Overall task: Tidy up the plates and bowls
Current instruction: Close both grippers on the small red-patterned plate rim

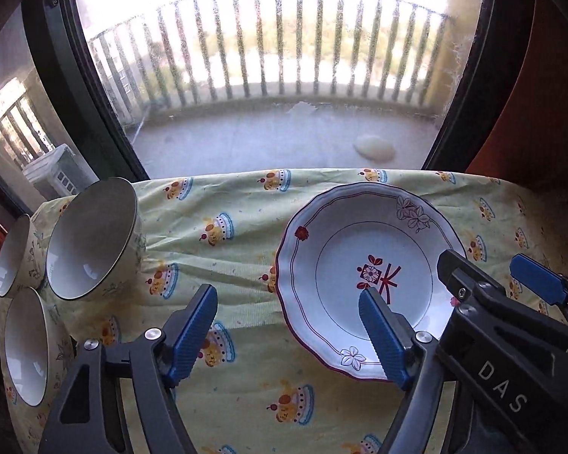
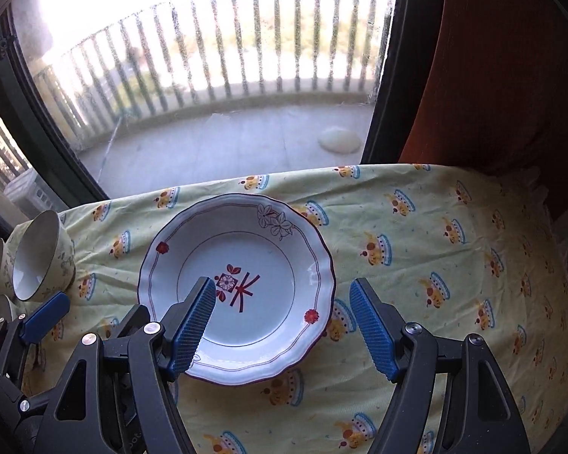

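Observation:
A white scalloped plate with red flower marks lies flat on the tablecloth. My left gripper is open and straddles the plate's left rim, one blue pad over the plate's inside and the other over the cloth. My right gripper is open and straddles the right rim the same way. Neither pad presses on the plate. Each gripper shows in the other's view: the right gripper and the left gripper. Three floral bowls stand clustered at the table's left.
A pale yellow patterned tablecloth covers the table. A glass balcony door with a dark frame stands right behind the far edge. A dark red curtain hangs at the right. Bare cloth stretches right of the plate.

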Motion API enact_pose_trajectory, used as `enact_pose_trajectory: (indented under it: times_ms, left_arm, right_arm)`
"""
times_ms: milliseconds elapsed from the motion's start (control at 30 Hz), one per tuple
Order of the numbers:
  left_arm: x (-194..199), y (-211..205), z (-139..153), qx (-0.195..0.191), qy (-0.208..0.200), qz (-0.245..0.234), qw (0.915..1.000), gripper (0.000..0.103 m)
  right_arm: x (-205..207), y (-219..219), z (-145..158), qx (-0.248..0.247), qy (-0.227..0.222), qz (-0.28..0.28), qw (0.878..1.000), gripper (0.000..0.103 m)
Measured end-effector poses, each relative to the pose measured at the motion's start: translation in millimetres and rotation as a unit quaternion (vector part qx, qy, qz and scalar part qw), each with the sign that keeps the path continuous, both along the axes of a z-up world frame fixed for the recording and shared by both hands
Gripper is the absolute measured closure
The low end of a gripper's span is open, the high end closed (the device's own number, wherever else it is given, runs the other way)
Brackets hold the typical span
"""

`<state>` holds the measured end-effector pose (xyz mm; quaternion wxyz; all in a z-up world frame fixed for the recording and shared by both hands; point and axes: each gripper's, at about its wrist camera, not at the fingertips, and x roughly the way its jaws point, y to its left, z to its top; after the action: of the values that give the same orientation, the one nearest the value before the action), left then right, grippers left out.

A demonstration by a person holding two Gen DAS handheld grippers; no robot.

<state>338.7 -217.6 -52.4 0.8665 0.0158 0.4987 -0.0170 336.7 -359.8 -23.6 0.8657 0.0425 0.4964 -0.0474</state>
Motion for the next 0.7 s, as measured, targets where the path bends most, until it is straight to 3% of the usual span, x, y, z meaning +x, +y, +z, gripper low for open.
enact_pose_trajectory:
  times_ms: [267, 433, 567, 700]
  left_arm:
    - [25.6, -7.7, -30.3, -0.003, 0.018, 0.020, 0.9996, 0.037]
    - [32.8, -9.8, -44.0, 0.000, 0.033, 0.022, 0.9992, 0.050]
    - [36.0, -8.2, -56.8, -0.011, 0.051, 0.024, 0.9983, 0.052]
    - [36.2, -12.9, -57.0, 0.002, 0.041, 0.011, 0.9991, 0.053]
  right_arm:
    - [27.9, -10.7, -31.3, 0.010, 0.015, 0.000, 1.000, 0.028]
    - [36.4, -14.5, -47.0, 0.019, 0.029, -0.003, 0.999, 0.031]
    - [40.0, -14.8, -56.4, 0.016, 0.037, -0.005, 0.999, 0.032]
    - [42.6, -16.8, -62.7, 0.025, 0.049, -0.009, 0.998, 0.036]
